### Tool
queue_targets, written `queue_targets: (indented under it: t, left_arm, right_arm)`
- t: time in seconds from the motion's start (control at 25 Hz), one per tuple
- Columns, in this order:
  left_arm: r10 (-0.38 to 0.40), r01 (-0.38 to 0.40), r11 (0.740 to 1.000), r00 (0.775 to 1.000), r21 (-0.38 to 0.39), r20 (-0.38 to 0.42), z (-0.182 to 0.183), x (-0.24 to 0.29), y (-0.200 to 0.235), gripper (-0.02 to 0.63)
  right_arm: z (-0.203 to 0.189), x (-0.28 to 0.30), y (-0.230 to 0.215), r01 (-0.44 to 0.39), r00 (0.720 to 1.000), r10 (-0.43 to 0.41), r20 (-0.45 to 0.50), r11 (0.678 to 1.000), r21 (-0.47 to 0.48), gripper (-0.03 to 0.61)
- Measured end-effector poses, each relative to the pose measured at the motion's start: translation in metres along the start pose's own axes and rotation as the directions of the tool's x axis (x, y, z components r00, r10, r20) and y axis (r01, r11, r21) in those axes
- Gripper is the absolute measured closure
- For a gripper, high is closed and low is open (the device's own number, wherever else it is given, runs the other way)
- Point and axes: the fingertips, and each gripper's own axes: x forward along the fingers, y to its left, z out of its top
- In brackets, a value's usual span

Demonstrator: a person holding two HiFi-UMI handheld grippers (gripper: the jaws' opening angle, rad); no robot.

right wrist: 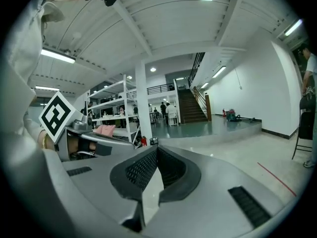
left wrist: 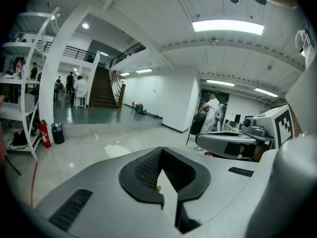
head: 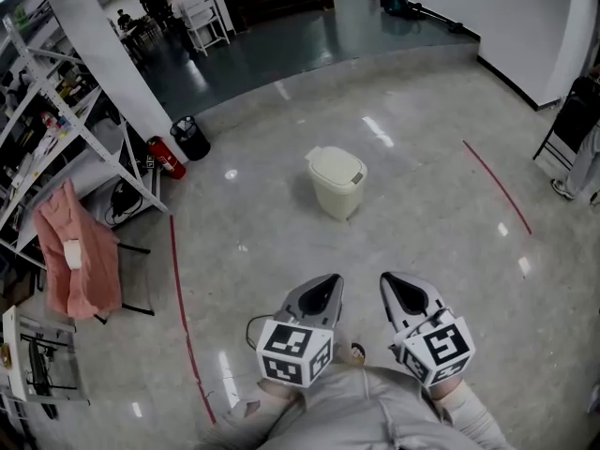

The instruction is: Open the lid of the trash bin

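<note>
A cream, rounded plastic trash bin [head: 337, 184], lid [head: 335, 166] down, was seen mid-frame on polished floor [head: 427, 237]; left gripper [head: 327, 282] and right gripper [head: 391, 282] were held closed, empty.

1. I can read no word, number or brand name in any of my views.
2. The left cube [head: 293, 352] on my left gripper [head: 328, 283] carries black-and-white square code patterns, which are blocks and not letters. One face of it also shows at the left of the right gripper view.
3. The right cube [head: 434, 348] on my right gripper [head: 390, 281] bears the same kind of pattern. One face shows at the right edge of the left gripper view, and it too has no letters.
4. The red fire extinguisher [head: 167, 158], in the upper left of the head view, has a pale label that is too small to read.
</note>
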Motion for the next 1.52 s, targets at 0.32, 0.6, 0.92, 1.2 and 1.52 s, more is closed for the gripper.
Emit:
queue_targets:
  t: [0.32, 0.6, 0.92, 1.2, 1.52]
  left_arm:
    - [0.008, -0.008, 1.0, 1.0, 0.028, 0.002, 0.01, 0.016, 0.006, 0.609]
    - [0.006, -0.006, 1.0, 1.0, 0.016, 0.006, 0.021, 0.052, 0.024, 0.609]
    - [0.019, -0.019, 1.0, 1.0, 0.002, -0.008, 0.037, 0.103, 0.07, 0.609]
    - [0.033, -0.034, 0.999, 0.999, -0.006, -0.015, 0.061, 0.155, 0.13, 0.609]
    - [0.016, -0.018, 0.999, 0.998, -0.041, -0.058, 0.072, 0.214, 0.191, 0.609]
  right_arm:
    - [-0.01, 0.008, -0.008, -0.011, 1.0, 0.011, -0.027, 1.0, 0.014, 0.579]
    - [-0.014, 0.036, -0.031, -0.009, 0.997, 0.01, -0.07, 1.0, 0.008, 0.578]
    - [-0.011, 0.09, -0.07, 0.006, 0.995, -0.005, -0.104, 1.0, 0.009, 0.578]
    - [0.0, 0.157, -0.107, 0.025, 0.994, -0.022, -0.106, 0.999, 0.021, 0.579]
    - [-0.007, 0.24, -0.155, 0.073, 0.976, -0.067, -0.209, 0.997, 0.023, 0.578]
